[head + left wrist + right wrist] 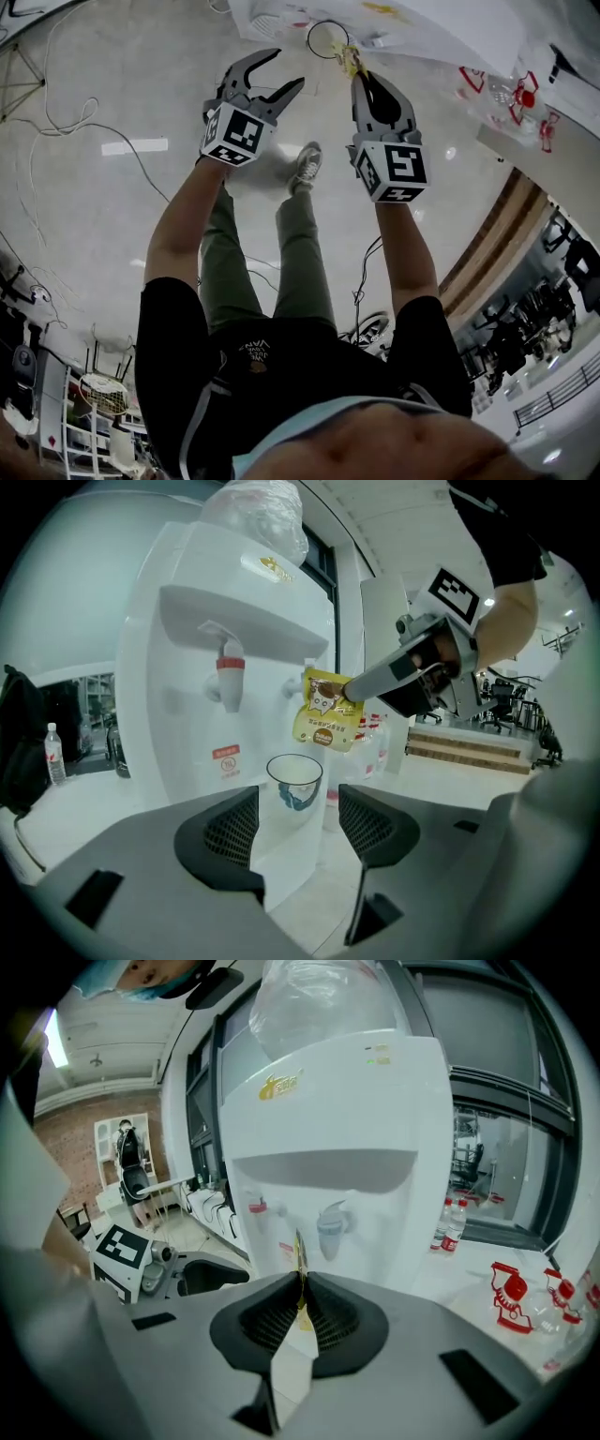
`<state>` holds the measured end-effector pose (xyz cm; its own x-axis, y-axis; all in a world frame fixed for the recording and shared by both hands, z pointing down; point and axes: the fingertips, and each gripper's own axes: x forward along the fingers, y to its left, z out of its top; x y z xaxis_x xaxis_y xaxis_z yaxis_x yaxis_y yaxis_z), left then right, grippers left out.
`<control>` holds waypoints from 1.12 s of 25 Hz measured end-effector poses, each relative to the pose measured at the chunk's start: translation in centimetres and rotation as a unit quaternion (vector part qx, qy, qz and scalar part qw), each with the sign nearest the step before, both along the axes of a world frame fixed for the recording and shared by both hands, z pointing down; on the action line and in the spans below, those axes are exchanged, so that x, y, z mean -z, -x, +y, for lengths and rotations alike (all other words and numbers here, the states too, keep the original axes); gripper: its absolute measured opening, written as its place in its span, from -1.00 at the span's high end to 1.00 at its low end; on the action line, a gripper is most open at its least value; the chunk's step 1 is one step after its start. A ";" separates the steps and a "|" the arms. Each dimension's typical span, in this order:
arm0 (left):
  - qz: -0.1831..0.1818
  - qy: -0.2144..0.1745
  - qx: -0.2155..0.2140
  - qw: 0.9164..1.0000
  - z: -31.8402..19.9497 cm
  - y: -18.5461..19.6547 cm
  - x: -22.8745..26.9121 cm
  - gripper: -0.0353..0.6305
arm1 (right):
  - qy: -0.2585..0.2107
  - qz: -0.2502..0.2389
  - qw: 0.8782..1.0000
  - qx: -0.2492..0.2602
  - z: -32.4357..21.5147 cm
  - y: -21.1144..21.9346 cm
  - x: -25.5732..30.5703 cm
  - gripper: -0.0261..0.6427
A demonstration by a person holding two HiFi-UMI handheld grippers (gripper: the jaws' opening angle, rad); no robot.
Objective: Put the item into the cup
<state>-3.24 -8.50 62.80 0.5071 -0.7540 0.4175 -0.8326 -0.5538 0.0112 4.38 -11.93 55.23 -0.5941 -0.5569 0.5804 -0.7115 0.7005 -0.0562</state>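
A white paper cup [294, 780] with a blue print stands on the water dispenser's ledge, seen as a dark ring [328, 37] in the head view. My left gripper [298, 810] [289, 67] is open. The cup shows through the gap just beyond its pads, apart from both. A yellow sachet [326, 712] with a cartoon print hangs just above and right of the cup's mouth. My right gripper [302, 1288] [358, 75] is shut on the sachet [299, 1258], which is edge-on between its pads. The right gripper [354, 688] reaches in from the right.
The white water dispenser [337, 1147] with a red tap [230, 672] and a pale tap [331, 1222] fills the front. Water bottles [448, 1227] and red-and-white items [511, 1297] sit on the counter at right. Cables [56, 112] lie on the floor.
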 end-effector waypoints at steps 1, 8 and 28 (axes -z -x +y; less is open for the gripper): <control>-0.002 0.000 -0.003 1.000 -0.3 -0.3 -0.5 0.08 | -0.001 0.003 1.000 0.004 -0.1 0.1 -0.4 0.75; -0.025 -0.002 -0.037 0.999 -1.4 -1.6 -3.5 -0.04 | -0.001 0.015 1.000 0.017 -0.9 0.5 -3.2 0.75; -0.034 0.004 -0.081 0.996 -5.0 -2.6 -6.0 -0.10 | -0.026 0.088 0.993 0.078 -3.8 4.4 -5.5 0.75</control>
<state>-0.60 -13.46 68.75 0.5923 -0.6613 0.4603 -0.7314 -0.6809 -0.0370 -0.02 -15.74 60.69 -0.5674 -0.4985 0.6554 -0.5899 0.8014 0.0989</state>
